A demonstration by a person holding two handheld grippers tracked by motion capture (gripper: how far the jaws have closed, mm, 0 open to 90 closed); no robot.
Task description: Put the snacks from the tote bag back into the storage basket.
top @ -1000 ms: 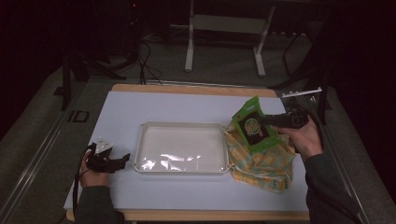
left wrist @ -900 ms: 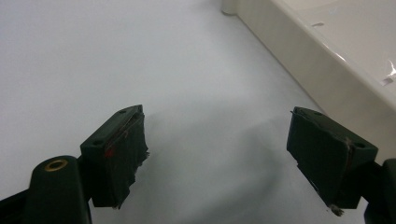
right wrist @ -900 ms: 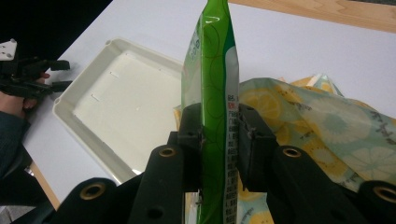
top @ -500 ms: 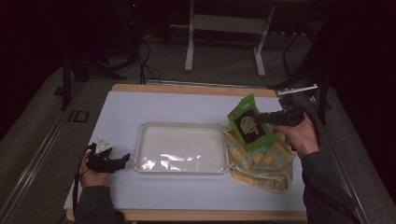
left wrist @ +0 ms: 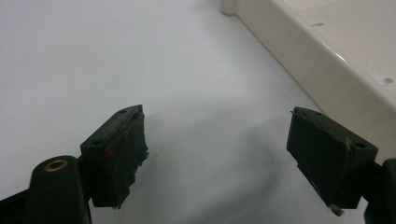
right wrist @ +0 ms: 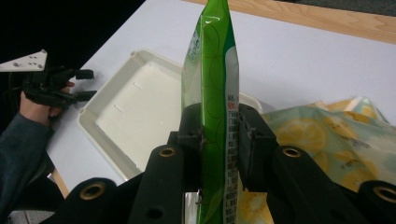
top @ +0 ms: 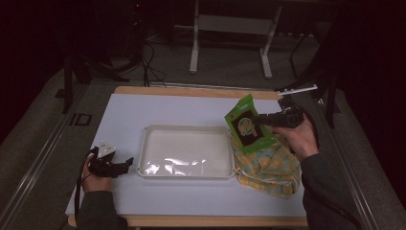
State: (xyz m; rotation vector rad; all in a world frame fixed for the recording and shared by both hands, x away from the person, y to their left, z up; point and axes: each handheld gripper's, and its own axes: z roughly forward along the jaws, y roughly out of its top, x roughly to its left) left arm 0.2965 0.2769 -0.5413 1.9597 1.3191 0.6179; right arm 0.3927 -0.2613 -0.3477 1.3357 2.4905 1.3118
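Your right gripper (top: 261, 120) is clamped on the flat green plastic snack pouch (top: 248, 125), holding it on edge in the air above the yellow lemon-print cloth bag (top: 268, 167), just beside the shallow white plastic tray (top: 184, 152). Your left gripper (top: 122, 164) rests on the white tabletop (top: 167, 108) left of the tray, jaws apart with nothing between them.

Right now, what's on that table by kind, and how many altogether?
White trays: 1
Green snack packets: 1, clamped in the right gripper
Lemon-print cloth bags: 1
Hand-held grippers: 2, counting the left gripper, open
Total: 5
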